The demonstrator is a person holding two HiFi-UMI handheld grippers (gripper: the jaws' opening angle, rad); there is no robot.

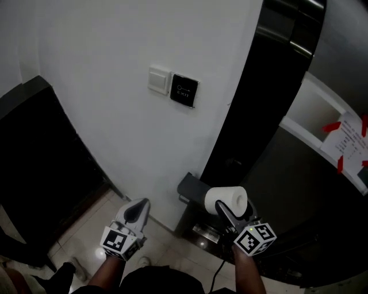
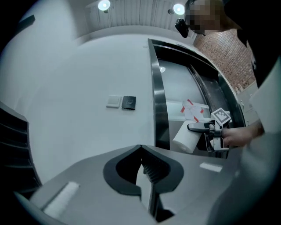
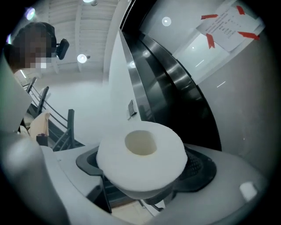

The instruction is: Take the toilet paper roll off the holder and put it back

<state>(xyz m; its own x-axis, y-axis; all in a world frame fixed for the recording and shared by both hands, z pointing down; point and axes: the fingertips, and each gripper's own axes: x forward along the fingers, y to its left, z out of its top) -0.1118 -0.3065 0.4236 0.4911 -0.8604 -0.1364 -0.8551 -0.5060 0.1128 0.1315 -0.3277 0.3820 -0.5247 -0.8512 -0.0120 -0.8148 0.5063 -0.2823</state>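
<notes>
One roll (image 3: 140,156) sat gripped in the right claw (image 1: 229,208) by its soft sides; a loose hold could drop it. Left claw (image 1: 137,211) was closed, empty.

wall (image 1: 103,126): white, switch (image 1: 159,80) beside black panel (image 1: 184,90)
right: glossy dark frame (image 1: 253,115), taped notice (image 1: 348,140)
floor (image 1: 86,229): pale tiles
ceiling lights (image 2: 104,5): on

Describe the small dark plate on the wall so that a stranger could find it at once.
Start at the broad white wall to the left of the tall black panel. Partway up that wall, two small square plates sit side by side. The one you want is the black plate, on the side nearer the black panel; its neighbour, the switch, is white.
</notes>
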